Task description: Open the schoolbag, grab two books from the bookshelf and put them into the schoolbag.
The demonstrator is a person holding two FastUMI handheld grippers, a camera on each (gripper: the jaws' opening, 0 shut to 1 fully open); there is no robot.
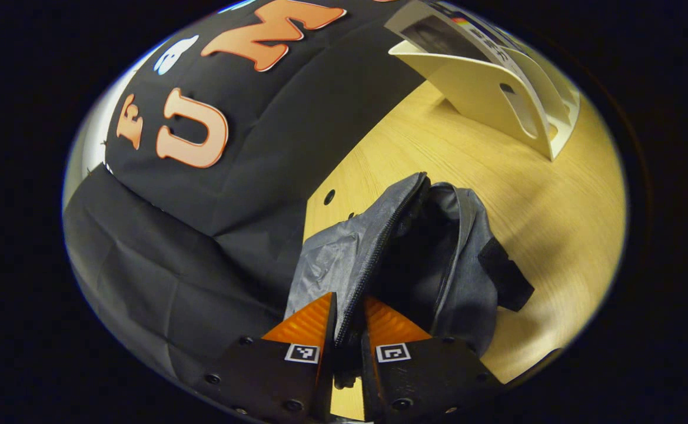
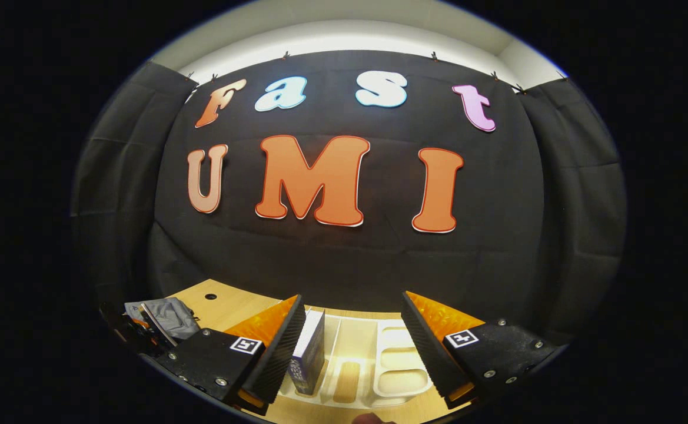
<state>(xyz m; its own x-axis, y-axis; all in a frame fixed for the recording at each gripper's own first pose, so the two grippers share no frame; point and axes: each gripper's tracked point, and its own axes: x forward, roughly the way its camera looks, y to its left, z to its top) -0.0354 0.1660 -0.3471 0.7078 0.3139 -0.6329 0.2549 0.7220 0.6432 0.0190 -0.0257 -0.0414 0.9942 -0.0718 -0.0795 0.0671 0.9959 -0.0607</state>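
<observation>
The grey schoolbag (image 1: 467,277) lies on the wooden table (image 1: 555,218), its zipper undone and its dark inside gaping. My left gripper (image 1: 349,330) is shut on the bag's zipper edge and holds that flap up. The white bookshelf (image 1: 485,88) stands farther back with a book (image 1: 438,32) leaning in it. In the right gripper view, my right gripper (image 2: 352,297) is open above the bookshelf (image 2: 399,365). A dark book (image 2: 311,353) stands upright in the rack, close to the inner side of that view's left finger. The schoolbag (image 2: 167,315) lies far left.
The black cloth wall (image 2: 344,253) closes off the back of the table just behind the bookshelf. A round hole (image 1: 329,196) sits in the tabletop near the bag. Bare wood lies between bag and shelf.
</observation>
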